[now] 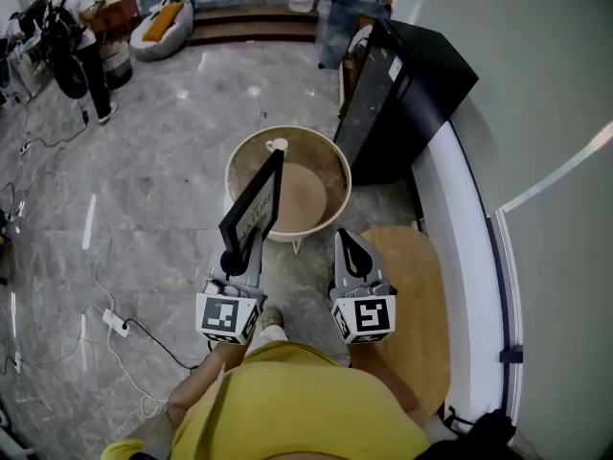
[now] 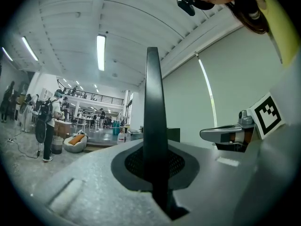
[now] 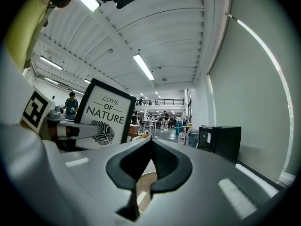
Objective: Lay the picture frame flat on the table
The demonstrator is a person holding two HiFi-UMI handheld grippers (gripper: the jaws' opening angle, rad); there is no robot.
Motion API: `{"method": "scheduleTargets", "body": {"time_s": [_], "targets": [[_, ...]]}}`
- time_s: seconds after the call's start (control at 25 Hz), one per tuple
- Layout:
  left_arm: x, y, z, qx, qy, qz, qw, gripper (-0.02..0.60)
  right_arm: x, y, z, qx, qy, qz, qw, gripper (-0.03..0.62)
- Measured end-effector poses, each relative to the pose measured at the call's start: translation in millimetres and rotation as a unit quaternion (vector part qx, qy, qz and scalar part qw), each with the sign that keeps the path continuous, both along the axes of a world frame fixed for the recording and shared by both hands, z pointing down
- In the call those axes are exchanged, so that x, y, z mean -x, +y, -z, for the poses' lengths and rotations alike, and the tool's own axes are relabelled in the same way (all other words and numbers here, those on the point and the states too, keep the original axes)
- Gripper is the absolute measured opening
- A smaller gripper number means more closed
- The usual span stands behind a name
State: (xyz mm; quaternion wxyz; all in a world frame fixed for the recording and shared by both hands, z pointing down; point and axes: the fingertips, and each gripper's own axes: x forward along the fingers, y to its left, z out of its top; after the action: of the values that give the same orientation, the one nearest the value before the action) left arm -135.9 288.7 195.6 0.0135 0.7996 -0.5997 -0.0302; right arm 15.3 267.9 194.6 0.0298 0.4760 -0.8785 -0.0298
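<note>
My left gripper [image 1: 234, 260] is shut on the lower edge of a black picture frame [image 1: 254, 199], which stands upright and slightly tilted over the near rim of a round table [image 1: 330, 166]. In the left gripper view the picture frame [image 2: 154, 112] shows edge-on, rising from between the jaws of the left gripper [image 2: 158, 175]. In the right gripper view the picture frame [image 3: 106, 113] shows its print "LOVE OF NATURE" with a feather. My right gripper [image 1: 351, 244] hangs beside it, shut and empty, with the right gripper's [image 3: 150, 160] pads pressed together.
A black cabinet [image 1: 407, 89] stands right of the table. A round wooden board [image 1: 417, 305] lies by the curved white wall base. A power strip with cables [image 1: 115, 322] lies on the floor at the left. People [image 1: 75, 41] and a beanbag [image 1: 161, 19] are far back.
</note>
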Motion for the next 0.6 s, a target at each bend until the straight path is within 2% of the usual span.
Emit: {"method": "scheduleTargets", "body": {"time_s": [0.28,0.6], "targets": [[13,-47,-14,0.002,0.009,-0.030,0.9995,0.006,21,-39,-11,0.003,0.002,-0.018,1.000,0.000],[34,-74,-31,0.027,0.033,-0.015,0.9990,0.006,37,-68,-28,0.031,0.012,-0.009,0.999,0.000]]}}
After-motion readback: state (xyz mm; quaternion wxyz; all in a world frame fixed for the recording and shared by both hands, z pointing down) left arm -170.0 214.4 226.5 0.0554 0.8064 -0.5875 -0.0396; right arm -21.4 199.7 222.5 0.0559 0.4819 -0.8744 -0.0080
